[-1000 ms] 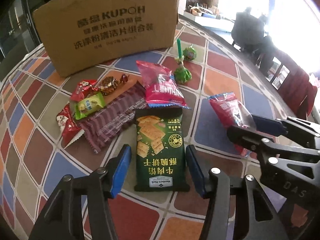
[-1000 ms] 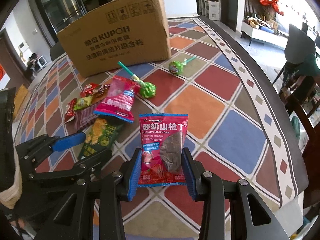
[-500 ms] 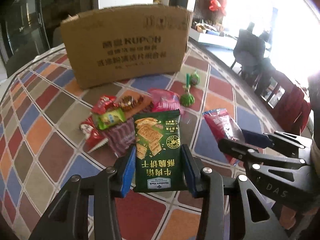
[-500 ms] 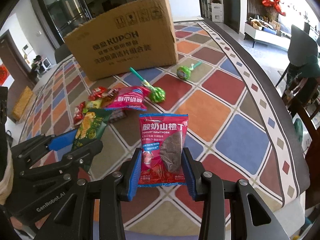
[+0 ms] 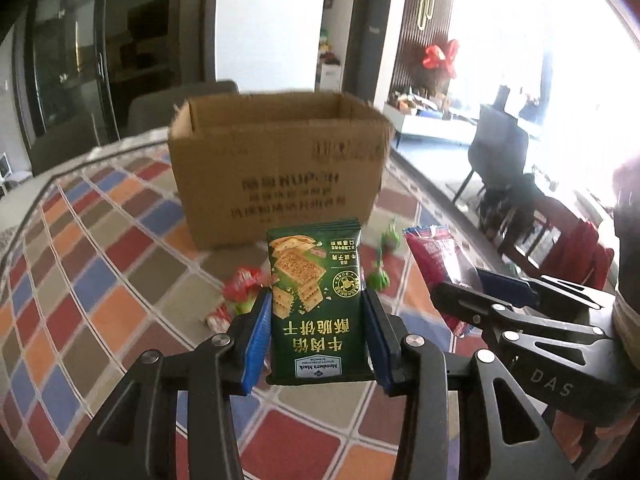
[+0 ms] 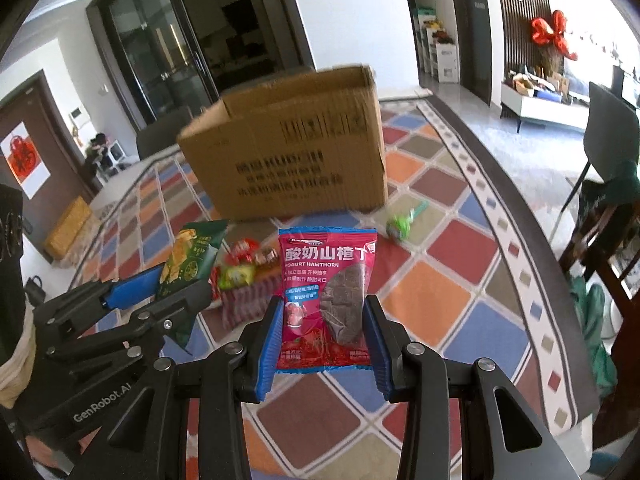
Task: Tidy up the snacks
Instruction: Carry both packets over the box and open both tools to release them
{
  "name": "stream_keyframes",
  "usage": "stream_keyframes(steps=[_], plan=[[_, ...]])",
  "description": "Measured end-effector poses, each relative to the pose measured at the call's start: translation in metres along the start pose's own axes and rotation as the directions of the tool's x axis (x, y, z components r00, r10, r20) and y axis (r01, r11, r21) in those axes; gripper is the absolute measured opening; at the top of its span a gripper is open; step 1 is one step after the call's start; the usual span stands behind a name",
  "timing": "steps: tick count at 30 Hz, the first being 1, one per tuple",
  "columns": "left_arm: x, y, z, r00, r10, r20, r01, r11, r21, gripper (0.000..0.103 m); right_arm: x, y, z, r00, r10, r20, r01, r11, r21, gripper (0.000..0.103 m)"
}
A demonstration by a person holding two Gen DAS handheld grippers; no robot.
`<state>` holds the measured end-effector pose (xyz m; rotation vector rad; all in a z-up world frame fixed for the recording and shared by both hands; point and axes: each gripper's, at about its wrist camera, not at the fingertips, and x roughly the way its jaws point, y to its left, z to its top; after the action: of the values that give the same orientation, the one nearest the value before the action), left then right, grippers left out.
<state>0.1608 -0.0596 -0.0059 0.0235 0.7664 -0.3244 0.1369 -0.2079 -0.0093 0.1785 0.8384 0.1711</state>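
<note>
Your left hand-held gripper (image 5: 318, 336) is pinching the dark green foil cracker packet (image 5: 316, 304) across its narrow width, so the packet's long axis runs straight ahead along the fingers, its far end raised above the patchwork-tiled surface (image 5: 100, 280). Your right hand-held gripper (image 6: 322, 340) is pinching the red and pink yogurt hawthorn packet (image 6: 326, 296) the same way, long axis forward, also clear of the surface.

The relation that matters is this: the open brown cardboard box (image 5: 276, 172) stands directly ahead of both packets, its printed wall facing you and its open top higher than either packet's far edge. Judging from both wrist views, each packet must rise above that near rim before going forward and down. Neither side looks clearly nearer, though the box sits more centred in the left view.

On the surface between you and the box lie small red and green wrapped sweets (image 6: 240, 264), a striped maroon wafer packet (image 6: 248, 300), and a green lollipop (image 6: 402, 226) off to the right
</note>
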Motion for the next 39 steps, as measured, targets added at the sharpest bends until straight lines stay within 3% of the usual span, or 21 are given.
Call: stream_keyframes(steps=[18,26,39], plan=[[-0.017,0.029,0.09,0.984,0.066,0.168,-0.072,0.997,0.028,0.043,-0.01,0.024,0.089,0.984,0.024,0.177,-0.015,0.999,-0.052,0.04],[-0.008,0.048,0.126,0.983,0.072,0.17,-0.077,0.997,0.022,0.043,0.001,0.032,0.133,0.981,0.025,0.19,-0.008,0.996,-0.091,0.04],[0.034,0.073,0.164,0.995,0.057,0.085,-0.058,0.998,0.013,0.043,0.039,0.037,0.181,0.991,0.012,0.134,0.004,0.993,-0.116,0.04]])
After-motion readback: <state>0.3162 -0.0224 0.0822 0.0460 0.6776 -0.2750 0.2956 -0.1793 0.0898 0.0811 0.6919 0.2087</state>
